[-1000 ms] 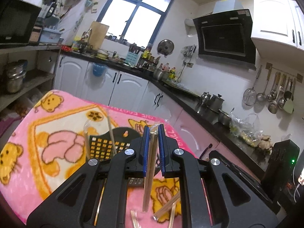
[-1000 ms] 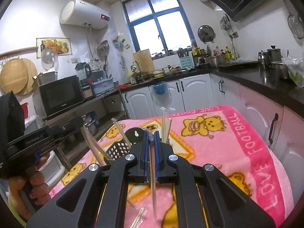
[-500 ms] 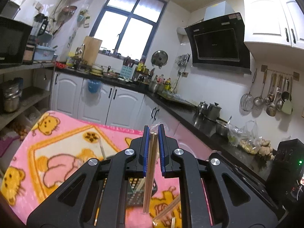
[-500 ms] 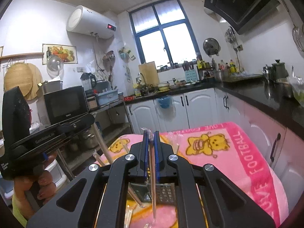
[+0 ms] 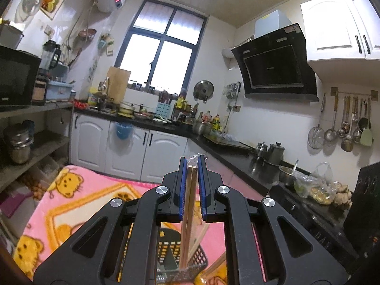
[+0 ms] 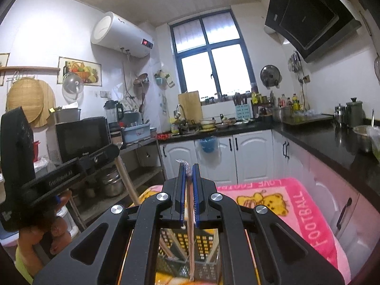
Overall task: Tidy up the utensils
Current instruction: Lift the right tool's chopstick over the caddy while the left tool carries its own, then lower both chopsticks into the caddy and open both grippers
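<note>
My left gripper (image 5: 192, 166) is shut on a pair of wooden chopsticks (image 5: 188, 213) in a clear wrapper, which hang straight down between its blue pads. Their lower ends hang over a black mesh utensil basket (image 5: 166, 254) that stands on the pink blanket (image 5: 78, 201). My right gripper (image 6: 188, 169) is shut on another wrapped pair of chopsticks (image 6: 190, 225), also hanging above the basket (image 6: 204, 244). In the right wrist view the left gripper (image 6: 115, 149) shows at the left in a person's hand, with its chopsticks (image 6: 128, 180) slanting down.
Loose chopsticks (image 5: 213, 266) lie on the blanket beside the basket. A black counter (image 5: 249, 161) with pots runs along the right, white cabinets (image 5: 152, 152) stand behind the table, and open shelves (image 5: 30, 147) with pots are on the left.
Both grippers have risen with their chopsticks still clamped. The basket and blanket have dropped lower in both views, and more of the kitchen wall shows.
</note>
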A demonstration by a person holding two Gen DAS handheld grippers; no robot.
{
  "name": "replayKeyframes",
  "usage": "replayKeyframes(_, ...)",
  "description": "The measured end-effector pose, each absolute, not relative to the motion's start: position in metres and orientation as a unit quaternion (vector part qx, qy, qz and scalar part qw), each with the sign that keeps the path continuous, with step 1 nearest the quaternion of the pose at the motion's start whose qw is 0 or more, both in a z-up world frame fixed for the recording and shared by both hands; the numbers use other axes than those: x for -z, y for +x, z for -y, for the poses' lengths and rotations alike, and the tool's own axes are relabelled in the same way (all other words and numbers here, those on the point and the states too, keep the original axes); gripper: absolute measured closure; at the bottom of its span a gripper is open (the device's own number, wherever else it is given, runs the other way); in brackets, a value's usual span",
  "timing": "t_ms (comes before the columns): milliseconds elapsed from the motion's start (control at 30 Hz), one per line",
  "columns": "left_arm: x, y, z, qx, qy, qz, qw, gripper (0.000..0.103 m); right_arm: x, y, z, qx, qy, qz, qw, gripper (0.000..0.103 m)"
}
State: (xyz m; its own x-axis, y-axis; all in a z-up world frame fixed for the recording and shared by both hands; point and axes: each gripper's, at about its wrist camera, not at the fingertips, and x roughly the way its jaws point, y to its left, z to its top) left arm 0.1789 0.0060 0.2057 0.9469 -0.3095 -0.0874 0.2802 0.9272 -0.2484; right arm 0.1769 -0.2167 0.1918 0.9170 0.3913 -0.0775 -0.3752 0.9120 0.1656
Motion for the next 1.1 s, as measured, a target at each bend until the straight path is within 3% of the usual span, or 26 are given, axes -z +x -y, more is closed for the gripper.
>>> replayKeyframes(400, -0.185, 0.209, -0.009, 0.126, -0.116, -0.07, 0.983, 0.097, -0.2, 0.214, 0.216, -0.181, 0.085, -0.044, 0.979, 0.097)
replayKeyframes(1100, -0.12, 0.242, 0.003, 0.12, -0.099, -0.125, 0.98, 0.097, -0.14, 0.256, 0.219, -0.169, 0.117, -0.074, 0.976, 0.097)
